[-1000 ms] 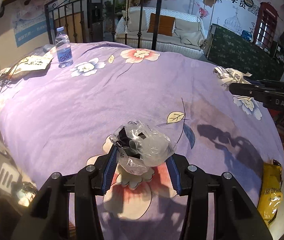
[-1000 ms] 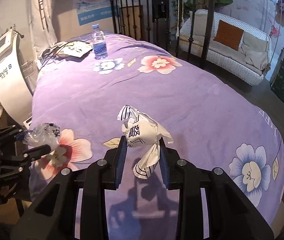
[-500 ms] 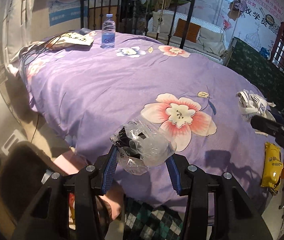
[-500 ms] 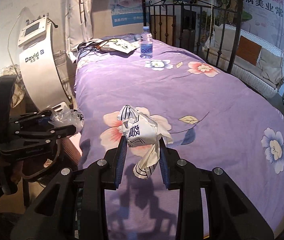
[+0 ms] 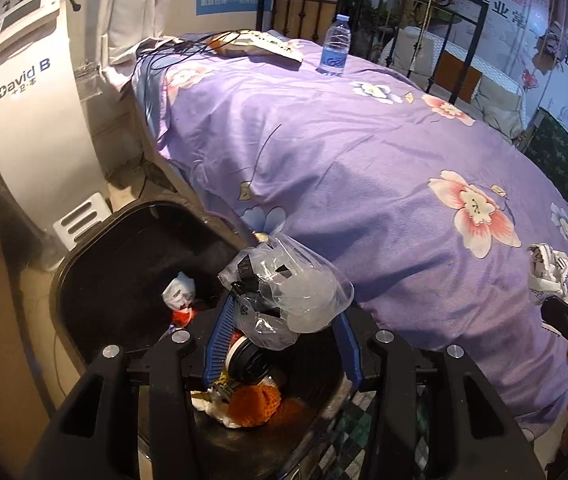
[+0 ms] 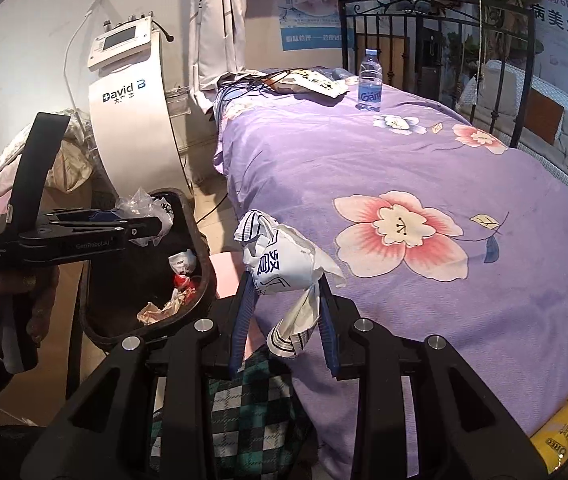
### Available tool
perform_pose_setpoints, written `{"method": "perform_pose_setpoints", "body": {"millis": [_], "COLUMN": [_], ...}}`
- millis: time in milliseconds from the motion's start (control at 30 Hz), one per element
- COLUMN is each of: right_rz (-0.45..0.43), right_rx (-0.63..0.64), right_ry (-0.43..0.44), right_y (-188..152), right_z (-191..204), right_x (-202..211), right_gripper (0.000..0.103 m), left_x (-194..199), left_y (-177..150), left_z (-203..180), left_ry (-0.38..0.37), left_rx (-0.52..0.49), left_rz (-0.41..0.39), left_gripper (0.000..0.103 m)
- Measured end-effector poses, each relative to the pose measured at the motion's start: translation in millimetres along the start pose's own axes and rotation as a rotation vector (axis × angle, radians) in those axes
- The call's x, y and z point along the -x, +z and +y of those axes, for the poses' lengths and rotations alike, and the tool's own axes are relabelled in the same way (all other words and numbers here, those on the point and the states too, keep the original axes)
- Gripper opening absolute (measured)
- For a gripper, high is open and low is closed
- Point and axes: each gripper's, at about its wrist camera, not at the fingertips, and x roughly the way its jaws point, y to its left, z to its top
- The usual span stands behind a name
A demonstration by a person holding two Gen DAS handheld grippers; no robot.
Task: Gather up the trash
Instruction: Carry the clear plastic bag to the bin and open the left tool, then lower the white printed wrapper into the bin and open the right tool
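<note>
My left gripper (image 5: 281, 322) is shut on a crumpled clear plastic bag (image 5: 288, 284) and holds it above the open black trash bin (image 5: 83, 248), which has several pieces of trash inside. In the right wrist view the left gripper (image 6: 151, 226) hovers over the same bin (image 6: 199, 248). My right gripper (image 6: 284, 300) is shut on a crumpled white paper wrapper (image 6: 279, 260) with blue print, held over the bed's near-left edge, right of the bin. The wrapper also shows in the left wrist view (image 5: 552, 272).
A purple floral bedspread (image 6: 404, 168) covers the bed. A water bottle (image 6: 370, 80) and a flat packet (image 6: 312, 82) lie at its far end. A yellow snack pack (image 6: 564, 432) lies at the near right. A white David B machine (image 5: 31, 120) stands left of the bed.
Both grippers have swung left off the bed towards the bin, each keeping its load. The left gripper with the plastic bag is now over the open bin.
</note>
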Motion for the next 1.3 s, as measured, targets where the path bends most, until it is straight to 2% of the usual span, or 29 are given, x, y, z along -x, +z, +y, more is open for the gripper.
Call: {"method": "perform_pose_setpoints", "body": {"millis": [267, 467, 533, 600, 667, 900, 1000, 1133, 1300], "right_rz": [0.006, 0.013, 0.016, 0.023, 0.031, 0.044, 0.055, 0.082, 0.125], "right_rx": [0.008, -0.023, -0.027, -0.033, -0.042, -0.063, -0.058, -0.042, -0.036], "right_ry": [0.037, 0.051, 0.051, 0.056, 0.065, 0.086, 0.103, 0.159, 0.269], "right_y": [-8, -10, -11, -13, -15, -18, -18, -15, -5], "right_z": [18, 15, 14, 14, 13, 11, 12, 22, 44], "right_x": [-4, -5, -6, -7, -10, -17, -22, -36, -63], "right_gripper": [0.031, 0.031, 0.031, 0.031, 0.031, 0.031, 0.031, 0.031, 0.031], "left_x": [-24, -57, -65, -71, -74, -66, -55, -36, -8], "left_y": [-6, -15, -19, -22, -23, -25, -21, -13, -3], "left_z": [44, 55, 59, 61, 62, 58, 57, 59, 71], "left_ry": [0.069, 0.098, 0.098, 0.091, 0.091, 0.113, 0.138, 0.173, 0.224], "left_rx": [0.082, 0.111, 0.132, 0.147, 0.158, 0.143, 0.135, 0.137, 0.175], "left_rz": [0.072, 0.184, 0.221, 0.256, 0.266, 0.228, 0.18, 0.105, -0.002], "left_gripper": [0.045, 0.048, 0.054, 0.068, 0.076, 0.08, 0.081, 0.083, 0.087]}}
